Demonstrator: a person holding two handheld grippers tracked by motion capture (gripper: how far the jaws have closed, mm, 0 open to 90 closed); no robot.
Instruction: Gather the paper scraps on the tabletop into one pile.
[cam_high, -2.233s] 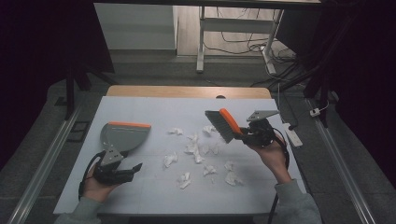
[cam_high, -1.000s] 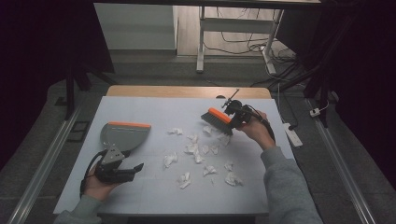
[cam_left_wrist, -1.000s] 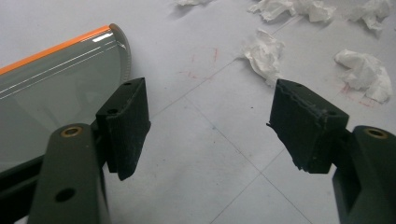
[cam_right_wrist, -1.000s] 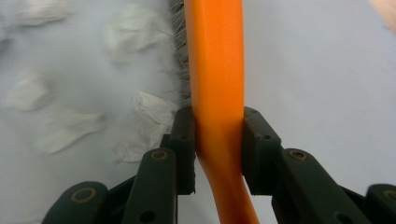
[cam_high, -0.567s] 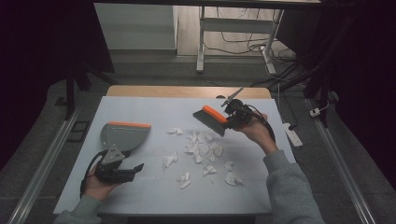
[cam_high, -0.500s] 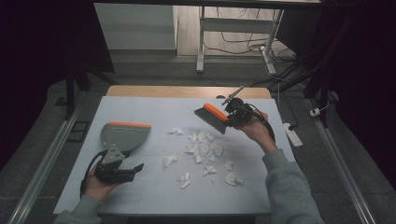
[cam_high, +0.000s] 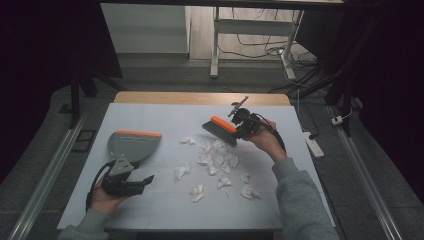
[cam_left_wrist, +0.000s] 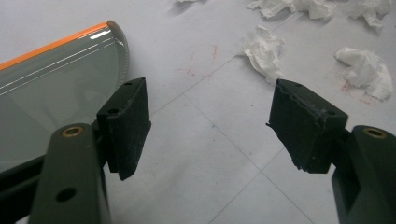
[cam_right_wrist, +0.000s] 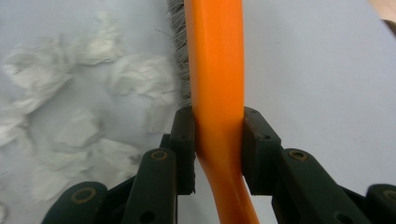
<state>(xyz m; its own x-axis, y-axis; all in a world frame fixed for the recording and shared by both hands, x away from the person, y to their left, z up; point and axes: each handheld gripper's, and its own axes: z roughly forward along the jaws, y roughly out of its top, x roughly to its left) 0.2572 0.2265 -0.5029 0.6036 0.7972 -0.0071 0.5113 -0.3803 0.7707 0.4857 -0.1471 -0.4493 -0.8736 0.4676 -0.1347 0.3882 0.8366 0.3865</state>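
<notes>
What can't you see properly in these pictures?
- Brush: right gripper view, its far end is cut off by the top edge.
- Dustpan: left gripper view, cut off at the left edge and partly behind the left gripper.
- Paper scraps: right gripper view, blurred.

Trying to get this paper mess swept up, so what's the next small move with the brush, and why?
Probably draw the brush across the crumpled paper scraps toward the dustpan. The right gripper is clamped on its orange handle, the bristles sit at the pile's far edge, and the dustpan lies beyond the scraps beside the open left gripper.
</notes>
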